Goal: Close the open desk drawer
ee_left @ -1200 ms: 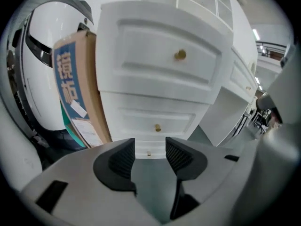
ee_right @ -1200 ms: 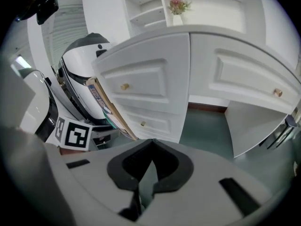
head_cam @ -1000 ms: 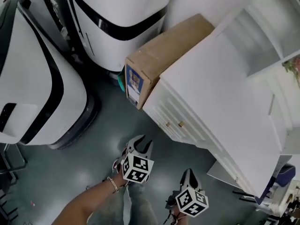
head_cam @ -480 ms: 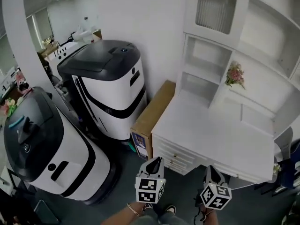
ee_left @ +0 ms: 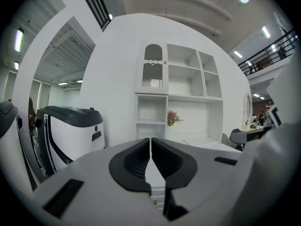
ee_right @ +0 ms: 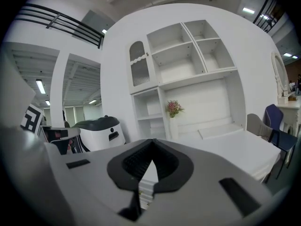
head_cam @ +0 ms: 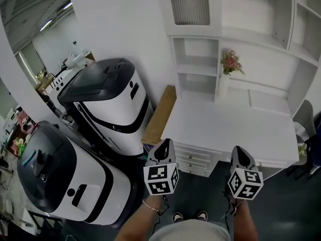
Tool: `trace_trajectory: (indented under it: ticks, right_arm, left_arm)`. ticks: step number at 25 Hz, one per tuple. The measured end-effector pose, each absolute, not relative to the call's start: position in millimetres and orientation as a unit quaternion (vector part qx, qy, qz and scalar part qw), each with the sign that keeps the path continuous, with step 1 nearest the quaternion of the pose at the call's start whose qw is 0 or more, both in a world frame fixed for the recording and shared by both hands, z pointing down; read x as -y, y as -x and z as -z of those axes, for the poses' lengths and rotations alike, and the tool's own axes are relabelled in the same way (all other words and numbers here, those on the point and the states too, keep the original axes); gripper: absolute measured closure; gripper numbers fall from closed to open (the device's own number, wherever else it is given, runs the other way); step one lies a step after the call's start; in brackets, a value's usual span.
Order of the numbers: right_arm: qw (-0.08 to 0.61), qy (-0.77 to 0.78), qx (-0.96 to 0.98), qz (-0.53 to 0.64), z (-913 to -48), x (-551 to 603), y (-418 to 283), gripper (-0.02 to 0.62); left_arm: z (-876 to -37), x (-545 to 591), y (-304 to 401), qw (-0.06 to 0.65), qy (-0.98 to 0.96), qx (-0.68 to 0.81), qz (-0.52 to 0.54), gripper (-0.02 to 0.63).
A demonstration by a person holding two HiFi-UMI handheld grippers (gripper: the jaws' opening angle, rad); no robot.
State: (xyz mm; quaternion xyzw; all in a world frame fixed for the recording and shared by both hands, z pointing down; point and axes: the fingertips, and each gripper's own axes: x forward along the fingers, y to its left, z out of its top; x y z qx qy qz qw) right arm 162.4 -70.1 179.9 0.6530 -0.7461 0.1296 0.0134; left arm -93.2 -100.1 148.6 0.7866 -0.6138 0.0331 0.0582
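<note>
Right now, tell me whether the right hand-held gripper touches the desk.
Apart. In the right gripper view, the desk stands well beyond the shut right hand-held gripper, with open space between.

No lettering I can read anywhere; the two marker cubes (head_cam: 161, 178) (head_cam: 245, 183) show only black-and-white squares.

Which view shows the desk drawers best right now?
Head view: it shows the desk drawers from above, with their stacked fronts and knobs visible. The two gripper views catch only a narrow sliver of them, low in frame.
</note>
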Motion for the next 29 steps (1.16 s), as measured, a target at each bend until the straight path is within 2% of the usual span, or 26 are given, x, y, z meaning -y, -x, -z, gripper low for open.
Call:
trace_trajectory:
  ticks: [29]
  right_arm:
    - [0.02, -0.66, 0.74, -0.128, -177.2, 74.2, -178.2, 0.591]
  left_arm:
    - [-162.4, 105.9, 39.6, 0.067, -0.812, 0.577, -0.047, 0.58]
